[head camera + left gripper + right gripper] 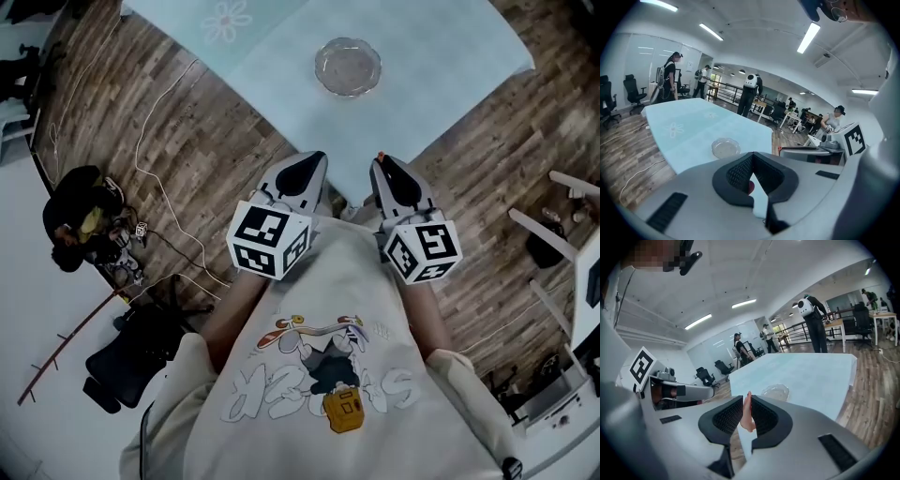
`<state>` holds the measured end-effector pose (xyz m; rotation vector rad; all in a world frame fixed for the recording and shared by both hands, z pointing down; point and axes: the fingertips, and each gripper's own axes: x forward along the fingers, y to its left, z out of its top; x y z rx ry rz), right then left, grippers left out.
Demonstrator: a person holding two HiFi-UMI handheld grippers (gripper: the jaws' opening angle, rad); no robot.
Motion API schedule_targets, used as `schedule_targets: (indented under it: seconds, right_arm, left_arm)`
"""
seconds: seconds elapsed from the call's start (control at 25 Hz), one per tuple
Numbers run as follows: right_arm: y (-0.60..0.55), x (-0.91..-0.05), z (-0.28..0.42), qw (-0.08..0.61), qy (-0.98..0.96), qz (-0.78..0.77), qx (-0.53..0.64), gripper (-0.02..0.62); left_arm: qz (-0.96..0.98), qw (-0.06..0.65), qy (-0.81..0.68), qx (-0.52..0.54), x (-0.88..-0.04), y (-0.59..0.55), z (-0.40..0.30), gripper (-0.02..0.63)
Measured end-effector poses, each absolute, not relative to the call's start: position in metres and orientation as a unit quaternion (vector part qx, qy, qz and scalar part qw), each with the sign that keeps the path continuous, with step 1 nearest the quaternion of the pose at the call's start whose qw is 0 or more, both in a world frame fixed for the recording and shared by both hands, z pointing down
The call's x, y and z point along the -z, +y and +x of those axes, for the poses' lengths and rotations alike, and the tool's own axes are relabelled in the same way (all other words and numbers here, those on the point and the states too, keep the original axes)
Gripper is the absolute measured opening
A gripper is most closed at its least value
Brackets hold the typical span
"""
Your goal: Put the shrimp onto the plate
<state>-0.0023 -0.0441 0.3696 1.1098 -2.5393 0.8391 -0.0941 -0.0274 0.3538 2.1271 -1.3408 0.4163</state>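
Close to my chest, both grippers point forward. My left gripper point(752, 155) has its jaws together; my right gripper point(746, 398) clamps the pale pink shrimp point(747, 417). Farther out, a clear round glass plate point(348, 67) sits on the light blue tablecloth point(450, 47).

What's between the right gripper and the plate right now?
Only bare tablecloth between right gripper and plate, seen in the head view.

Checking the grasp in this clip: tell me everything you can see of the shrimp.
The shrimp is pale pink-orange, smooth and slim. It stands on edge, pinched between the ribbed black pads of the right gripper, with its tip poking past them. It is held in the air, well apart from the glass plate on the table.
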Motion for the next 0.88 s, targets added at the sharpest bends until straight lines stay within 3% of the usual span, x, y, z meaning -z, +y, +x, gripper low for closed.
schedule_targets:
  seconds: [0.88]
  right_arm:
    - [-0.176,-0.447,-0.066,0.152,-0.801,0.494,-0.302,0.072]
  left_arm:
    - [0.865,0.287,-0.343,-0.226,-0.438,-0.148,-0.136,0.008]
